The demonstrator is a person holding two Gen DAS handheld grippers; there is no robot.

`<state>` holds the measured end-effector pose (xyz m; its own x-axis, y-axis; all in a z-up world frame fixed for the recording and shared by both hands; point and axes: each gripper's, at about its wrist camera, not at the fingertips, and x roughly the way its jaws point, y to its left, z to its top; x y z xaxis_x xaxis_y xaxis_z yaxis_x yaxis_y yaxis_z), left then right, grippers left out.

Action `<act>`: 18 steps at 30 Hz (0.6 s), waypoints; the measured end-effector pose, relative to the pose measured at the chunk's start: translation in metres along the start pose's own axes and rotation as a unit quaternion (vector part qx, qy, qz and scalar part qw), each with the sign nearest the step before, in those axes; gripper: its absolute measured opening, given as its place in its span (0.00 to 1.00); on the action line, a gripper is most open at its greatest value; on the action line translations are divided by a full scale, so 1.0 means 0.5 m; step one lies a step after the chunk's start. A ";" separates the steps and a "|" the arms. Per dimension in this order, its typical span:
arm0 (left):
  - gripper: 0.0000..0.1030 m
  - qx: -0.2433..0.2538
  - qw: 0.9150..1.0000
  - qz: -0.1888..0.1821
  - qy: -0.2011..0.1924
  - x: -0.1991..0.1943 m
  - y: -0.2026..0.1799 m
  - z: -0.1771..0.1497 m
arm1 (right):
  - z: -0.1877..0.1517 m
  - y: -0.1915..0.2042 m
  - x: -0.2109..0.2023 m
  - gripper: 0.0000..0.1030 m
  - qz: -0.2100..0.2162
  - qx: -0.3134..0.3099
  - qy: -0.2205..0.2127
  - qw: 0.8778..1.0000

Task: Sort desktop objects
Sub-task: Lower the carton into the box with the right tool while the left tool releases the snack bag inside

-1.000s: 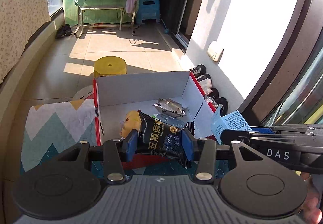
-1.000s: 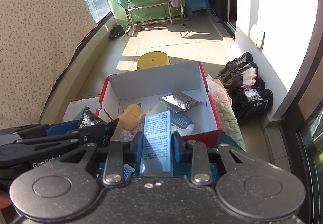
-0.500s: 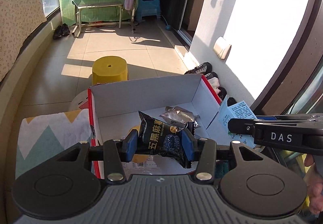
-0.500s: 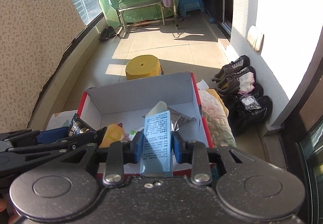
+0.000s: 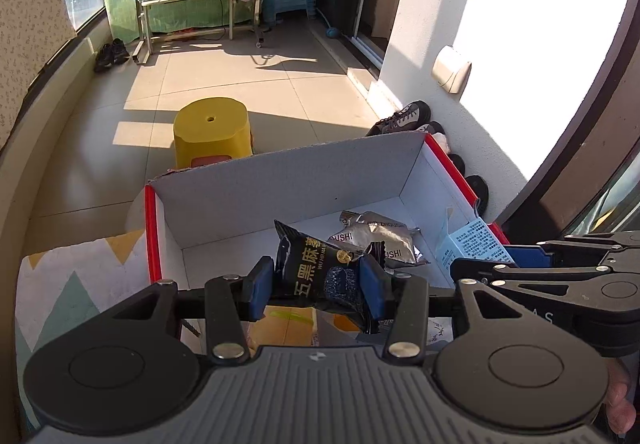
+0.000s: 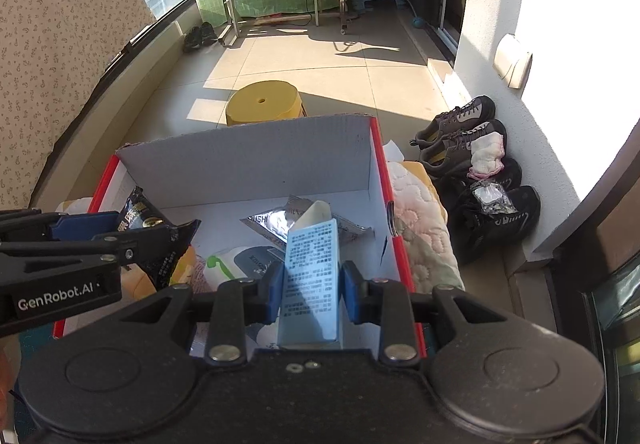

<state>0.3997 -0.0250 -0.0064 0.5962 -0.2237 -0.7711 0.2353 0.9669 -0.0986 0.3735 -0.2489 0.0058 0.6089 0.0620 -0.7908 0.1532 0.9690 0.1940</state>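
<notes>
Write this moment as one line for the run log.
left tool: shut on black snack packet | right tool: shut on blue carton | both above red box | silver packet inside

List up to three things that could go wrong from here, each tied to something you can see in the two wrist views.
1. The left hand-held gripper pinches the black packet over the box; soft foil may slip early.
2. The right hand-held gripper holds the blue carton close beside the left one; they could collide.
3. The carton could land on the silver packet and tip over.
</notes>
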 end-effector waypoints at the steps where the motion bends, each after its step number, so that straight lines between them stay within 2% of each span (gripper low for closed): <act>1: 0.44 -0.002 1.000 0.000 0.002 0.009 0.002 0.002 | -0.002 0.001 0.006 0.29 -0.001 -0.001 0.002 1.000; 9: 0.44 -0.005 1.000 0.003 0.020 0.069 0.005 0.001 | -0.017 0.007 0.050 0.29 0.004 -0.010 0.024 1.000; 18: 0.44 0.009 1.000 0.006 0.021 0.098 -0.003 0.007 | -0.026 0.012 0.083 0.30 0.009 -0.017 0.032 0.999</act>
<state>0.4313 -0.0378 -0.0419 0.5664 -0.2055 -0.7981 0.2425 0.9671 -0.0770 0.3895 -0.2375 -0.0334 0.5603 0.0930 -0.8231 0.1159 0.9751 0.1891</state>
